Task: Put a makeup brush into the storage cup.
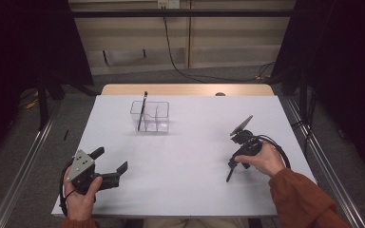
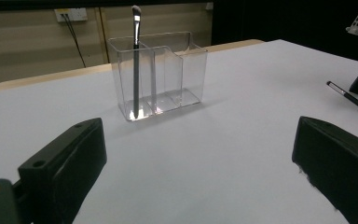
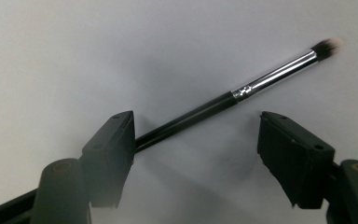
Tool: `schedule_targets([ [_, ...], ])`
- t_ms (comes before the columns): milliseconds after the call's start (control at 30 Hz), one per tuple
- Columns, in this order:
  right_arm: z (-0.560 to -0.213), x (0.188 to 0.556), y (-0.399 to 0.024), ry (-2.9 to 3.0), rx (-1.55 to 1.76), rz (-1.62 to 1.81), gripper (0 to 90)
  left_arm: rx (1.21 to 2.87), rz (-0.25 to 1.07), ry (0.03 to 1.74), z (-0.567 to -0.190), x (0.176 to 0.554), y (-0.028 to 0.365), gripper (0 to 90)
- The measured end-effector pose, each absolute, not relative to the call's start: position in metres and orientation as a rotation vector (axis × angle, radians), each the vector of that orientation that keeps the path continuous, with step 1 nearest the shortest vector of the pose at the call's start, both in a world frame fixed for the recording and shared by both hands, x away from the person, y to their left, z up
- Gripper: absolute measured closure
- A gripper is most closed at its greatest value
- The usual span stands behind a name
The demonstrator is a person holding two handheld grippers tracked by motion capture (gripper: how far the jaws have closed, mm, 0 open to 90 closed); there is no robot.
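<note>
- Left tongs [image 1: 110, 160]: rest low over the near-left part of the counter [image 1: 185, 156], jaws wide apart, nothing between them.
- Clear organiser [image 1: 150, 116]: stands upright at the far centre, one brush [image 1: 141, 111] upright in its left compartment.
- Makeup brush [image 3: 223, 102]: lies flat on the counter at the right, bristles pointing away from the handle end under the tongs.
- Right tongs [image 3: 196, 140]: hang over the handle, jaws part-open and not pressing on it.
- Recommended: straddle the handle squarely, lower until both pads flank it, then close firmly before lifting.
</note>
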State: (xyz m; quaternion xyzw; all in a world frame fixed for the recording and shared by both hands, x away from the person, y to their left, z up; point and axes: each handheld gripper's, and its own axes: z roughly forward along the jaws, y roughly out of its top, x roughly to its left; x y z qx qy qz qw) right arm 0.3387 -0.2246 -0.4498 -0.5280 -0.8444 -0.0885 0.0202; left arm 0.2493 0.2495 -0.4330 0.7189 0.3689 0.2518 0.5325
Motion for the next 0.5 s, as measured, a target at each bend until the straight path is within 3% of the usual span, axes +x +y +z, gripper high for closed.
schedule_targets([
  [200, -0.452, 0.338, -0.219, -2.629, -1.637, -0.232, 25.8, 1.721, 0.599, 0.875, -0.433, 0.249, 0.249, 3.0],
  [500, -0.453, 0.334, -0.211, -2.715, -1.622, -0.155, 30.1, 1.726, 0.596, 0.869, -0.433, 0.249, 0.248, 3.0],
])
